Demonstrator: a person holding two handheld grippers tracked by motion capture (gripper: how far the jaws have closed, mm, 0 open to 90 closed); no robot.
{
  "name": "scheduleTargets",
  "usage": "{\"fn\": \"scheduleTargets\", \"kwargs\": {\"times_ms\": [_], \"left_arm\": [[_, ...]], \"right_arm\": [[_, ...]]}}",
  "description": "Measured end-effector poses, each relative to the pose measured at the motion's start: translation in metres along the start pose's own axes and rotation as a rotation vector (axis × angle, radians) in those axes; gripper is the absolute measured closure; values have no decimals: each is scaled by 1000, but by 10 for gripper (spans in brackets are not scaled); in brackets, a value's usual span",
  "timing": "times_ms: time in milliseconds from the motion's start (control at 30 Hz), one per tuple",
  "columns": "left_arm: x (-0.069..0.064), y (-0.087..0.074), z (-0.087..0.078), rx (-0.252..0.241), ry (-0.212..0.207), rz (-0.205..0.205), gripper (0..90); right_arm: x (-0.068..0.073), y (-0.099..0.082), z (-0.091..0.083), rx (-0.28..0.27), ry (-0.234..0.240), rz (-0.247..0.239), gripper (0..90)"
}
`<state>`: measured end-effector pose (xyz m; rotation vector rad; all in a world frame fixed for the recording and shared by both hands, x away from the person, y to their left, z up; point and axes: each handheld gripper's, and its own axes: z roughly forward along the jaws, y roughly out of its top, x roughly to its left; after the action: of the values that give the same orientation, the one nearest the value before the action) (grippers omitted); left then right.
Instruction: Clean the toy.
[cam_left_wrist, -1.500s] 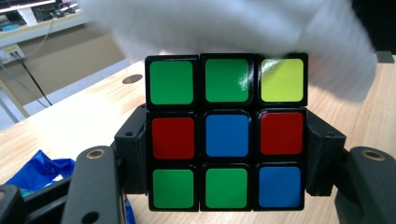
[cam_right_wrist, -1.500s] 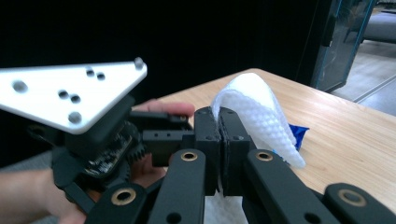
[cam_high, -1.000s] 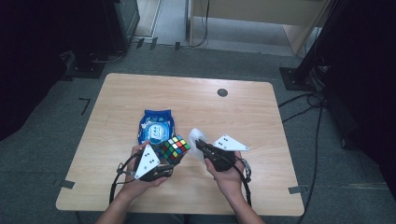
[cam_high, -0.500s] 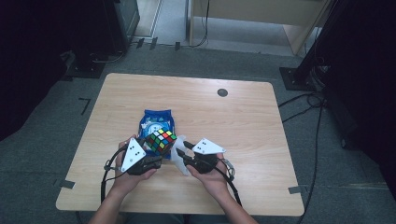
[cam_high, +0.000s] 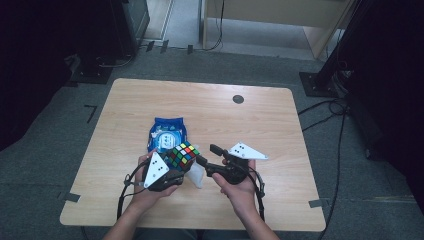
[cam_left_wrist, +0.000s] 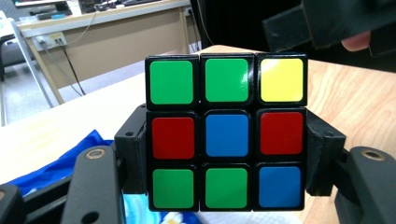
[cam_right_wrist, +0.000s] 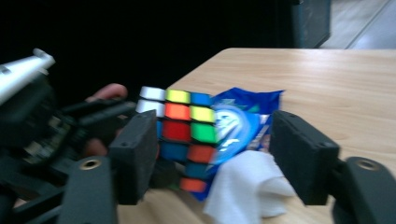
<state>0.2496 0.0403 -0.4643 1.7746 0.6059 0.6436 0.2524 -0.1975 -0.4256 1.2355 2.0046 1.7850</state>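
Observation:
A scrambled colour cube (cam_high: 181, 155) is held above the table's front edge, with my left gripper (cam_high: 179, 162) shut on it. In the left gripper view the jaws press on both sides of the cube (cam_left_wrist: 226, 133) at its middle layer. My right gripper (cam_high: 207, 154) stands open just right of the cube and points at it. In the right gripper view the cube (cam_right_wrist: 182, 126) sits ahead of the open jaws, slightly to the left. A crumpled white wipe (cam_high: 196, 175) lies on the table between the two hands, also seen as the wipe (cam_right_wrist: 243, 191).
A blue wipes packet (cam_high: 167, 135) lies flat just beyond the cube, also seen as the packet (cam_right_wrist: 243, 121). The wooden table (cam_high: 250, 120) has a round dark grommet (cam_high: 238, 99) near its far edge. Stands and cables ring the floor.
The white wipe, earlier up at the right gripper's tips, now lies on the table. Both hands shifted left, then the right one drew back to the right. The cube stays gripped.

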Motion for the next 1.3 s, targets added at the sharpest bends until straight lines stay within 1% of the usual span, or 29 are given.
{"fn": "scheduleTargets", "kwargs": {"times_ms": [33,67,100,133,167,200,267,300,333,367,433,467,500,600,633,800,867,900,933,967,1000,1033,1067,1133,1167,1200,1233,1267,1300], "left_arm": [[-3,0,1,3,1,7,341],[-5,0,2,0,-1,3,341],[-8,0,3,2,-7,4,341],[-8,0,3,2,-7,4,341],[-12,1,4,-2,-12,8,341],[-12,1,4,-2,-12,8,341],[-18,3,4,-13,-19,27,341],[-19,4,4,-17,-22,33,341],[-21,5,4,-20,-25,39,341],[-24,5,3,-26,-29,47,341],[-26,6,3,-24,-32,59,341],[-27,5,4,-24,-30,65,341],[-27,5,4,-22,-34,63,341],[-26,4,5,-20,-50,54,340],[-26,4,5,-17,-57,50,340],[-24,4,7,-2,-77,39,338],[-23,4,7,14,-88,39,335],[-22,3,7,23,-84,39,249],[-22,3,8,27,-73,36,249],[-20,2,8,33,-67,22,222],[-15,3,7,28,-69,-8,188],[-15,3,7,28,-69,-8,179],[-12,3,6,25,-61,-24,179],[-7,2,5,24,-52,-44,166],[-2,1,4,24,-40,-59,158],[-2,1,4,24,-40,-59,157],[1,1,3,25,-33,-70,157],[4,1,2,25,-26,-77,157],[9,0,0,21,-12,-92,156]], "right_arm": [[6,0,2,11,12,23,238],[6,0,2,11,12,23,238],[9,-2,6,30,28,45,213],[9,-2,6,30,28,45,213],[10,-6,11,60,29,60,202],[10,-6,11,60,29,60,202],[10,-10,15,74,20,73,205],[8,-13,17,87,17,92,224],[8,-13,17,87,17,92,224],[7,-15,18,89,25,114,265],[7,-16,18,87,27,117,286],[6,-17,18,85,40,130,328],[6,-17,18,85,49,134,328],[5,-18,17,95,47,137,339],[6,-18,16,101,34,130,341],[6,-17,15,108,17,110,342],[6,-15,14,100,-11,83,342],[3,-11,9,77,-35,81,342],[3,-11,9,77,-35,81,342],[1,-9,7,67,-43,82,342],[-6,-3,0,34,-97,64,342],[-6,-3,0,34,-97,64,342],[-9,-2,-3,23,-123,50,342],[-17,2,-9,0,-209,-6,342],[-27,1,-12,-3,-268,-22,342],[-31,1,-12,4,-280,-26,342],[-37,-2,-11,11,-318,-39,342],[-37,-2,-11,11,-318,-39,342],[-47,-9,-8,24,-396,-85,342]]}}
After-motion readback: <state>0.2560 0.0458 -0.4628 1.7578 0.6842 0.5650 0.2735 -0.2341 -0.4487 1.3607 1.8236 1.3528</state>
